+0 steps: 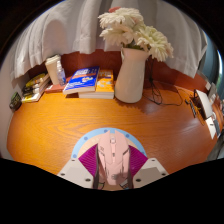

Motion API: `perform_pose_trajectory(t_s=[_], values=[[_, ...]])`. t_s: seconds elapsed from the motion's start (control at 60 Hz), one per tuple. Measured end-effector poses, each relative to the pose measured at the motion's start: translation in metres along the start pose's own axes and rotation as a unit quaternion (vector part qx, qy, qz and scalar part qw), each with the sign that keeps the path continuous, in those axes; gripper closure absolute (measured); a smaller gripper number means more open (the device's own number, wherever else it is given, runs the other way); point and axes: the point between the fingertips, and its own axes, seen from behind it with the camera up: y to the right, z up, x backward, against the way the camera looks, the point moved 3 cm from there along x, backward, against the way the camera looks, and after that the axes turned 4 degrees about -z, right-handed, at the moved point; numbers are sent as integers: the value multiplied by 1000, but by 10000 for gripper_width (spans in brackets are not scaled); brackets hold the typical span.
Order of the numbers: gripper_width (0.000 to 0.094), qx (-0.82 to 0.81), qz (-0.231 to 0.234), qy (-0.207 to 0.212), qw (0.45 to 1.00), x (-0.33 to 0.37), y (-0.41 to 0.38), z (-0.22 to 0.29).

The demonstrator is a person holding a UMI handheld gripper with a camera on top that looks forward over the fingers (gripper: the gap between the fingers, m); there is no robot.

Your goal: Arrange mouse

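My gripper (113, 165) is clamped on the mouse (113, 158), both pads pressing its sides, over the wooden desk (60, 125). I should keep it level and lower it gently — onto bare wood, well short of the vase (130, 73) and books (85, 82).

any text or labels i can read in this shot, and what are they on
None can be read as words.
Blue book beside the white vase: cover print too small and blurred.
Books at the table's far side: covers blurred.
Box past the vase: markings unreadable.
Mouse, between the fingers of the gripper: no visible label.
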Motion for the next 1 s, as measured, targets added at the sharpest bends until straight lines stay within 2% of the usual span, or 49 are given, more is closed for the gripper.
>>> perform_pose_trajectory(t_s=[0.133,0.183,0.433,0.467,0.55,0.583,0.75,1.0], values=[[520,4,20,-39,999,-24,-8,-35],[500,-3,22,-26,999,-23,-9,-33],[379,-25,31,-22,999,-24,-10,-38],[336,-22,27,-25,999,-24,-9,-38],[118,-16,2,-36,999,-21,1,-38],[74,-16,4,-40,999,-18,1,-38],[83,-27,6,-11,1000,22,-1,-16],[79,-33,11,54,998,134,-44,13]])
